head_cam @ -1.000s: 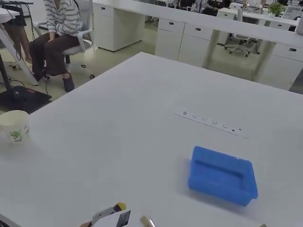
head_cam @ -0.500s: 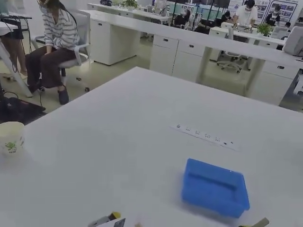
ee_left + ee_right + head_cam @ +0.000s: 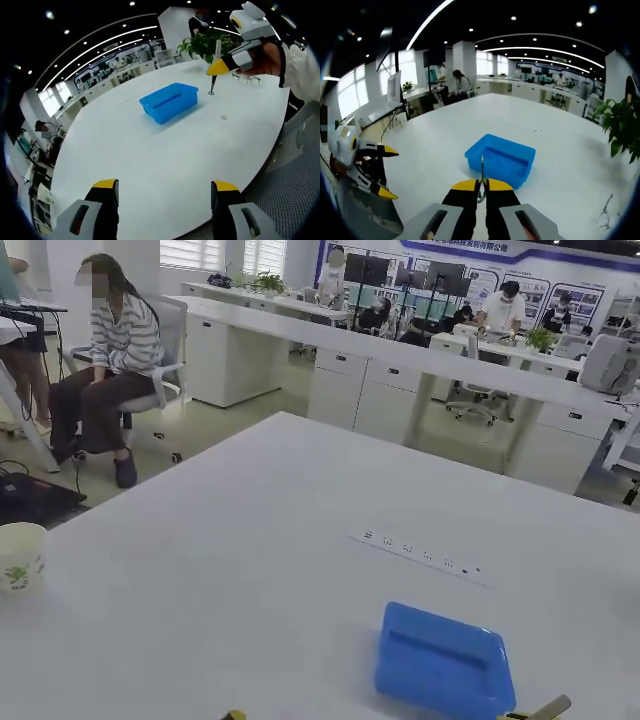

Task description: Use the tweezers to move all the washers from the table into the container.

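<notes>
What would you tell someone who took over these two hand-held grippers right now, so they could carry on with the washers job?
Left gripper: fingers wide open, holding nothing.
Right gripper: shut on the tweezers, whose tip points down close to the table, beside the blue container.
One washer lies on the table near the tweezers tip; whether the tip grips another is too small to tell.
Done: no washer can be made out in the container.
Left: pick up each washer with the tweezers and drop it in.

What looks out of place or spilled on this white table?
Nothing stands out. The blue container sits upright on the table, a small washer lies apart from it, and no spill shows.
</notes>
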`<state>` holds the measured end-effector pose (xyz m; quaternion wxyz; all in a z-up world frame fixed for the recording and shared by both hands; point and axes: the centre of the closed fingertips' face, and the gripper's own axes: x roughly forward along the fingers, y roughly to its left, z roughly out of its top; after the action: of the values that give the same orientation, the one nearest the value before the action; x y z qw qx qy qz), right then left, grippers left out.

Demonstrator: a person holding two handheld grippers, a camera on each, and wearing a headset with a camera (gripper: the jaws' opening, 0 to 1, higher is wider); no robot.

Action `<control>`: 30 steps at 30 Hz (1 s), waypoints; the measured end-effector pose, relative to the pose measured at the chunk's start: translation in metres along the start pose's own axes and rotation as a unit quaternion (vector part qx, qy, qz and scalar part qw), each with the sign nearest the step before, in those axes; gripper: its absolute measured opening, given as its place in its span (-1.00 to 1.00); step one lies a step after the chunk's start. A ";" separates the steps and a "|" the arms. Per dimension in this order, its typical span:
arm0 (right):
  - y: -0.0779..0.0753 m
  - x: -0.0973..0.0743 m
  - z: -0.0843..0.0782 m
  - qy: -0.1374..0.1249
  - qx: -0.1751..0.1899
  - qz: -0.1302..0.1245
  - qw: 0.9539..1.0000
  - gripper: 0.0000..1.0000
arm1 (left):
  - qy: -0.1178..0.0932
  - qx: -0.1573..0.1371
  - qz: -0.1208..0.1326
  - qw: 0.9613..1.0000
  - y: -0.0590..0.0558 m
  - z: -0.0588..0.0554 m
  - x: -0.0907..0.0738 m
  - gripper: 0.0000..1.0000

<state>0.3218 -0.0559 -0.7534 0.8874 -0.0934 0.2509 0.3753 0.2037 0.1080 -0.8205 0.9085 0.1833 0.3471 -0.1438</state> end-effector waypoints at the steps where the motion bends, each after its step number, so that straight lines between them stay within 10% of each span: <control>1: 0.000 0.000 0.001 -0.001 -0.001 0.000 1.000 -0.98 | 0.000 0.000 0.000 1.000 0.000 0.000 0.000 0.53; 30: -0.026 0.023 0.047 -0.036 0.000 -0.018 0.999 -0.98 | 0.010 0.005 -0.008 1.000 -0.004 -0.003 0.002 0.54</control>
<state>0.3712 -0.0437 -0.7257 0.9028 -0.0839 0.2168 0.3619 0.2017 0.1057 -0.8249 0.9029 0.1863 0.3570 -0.1504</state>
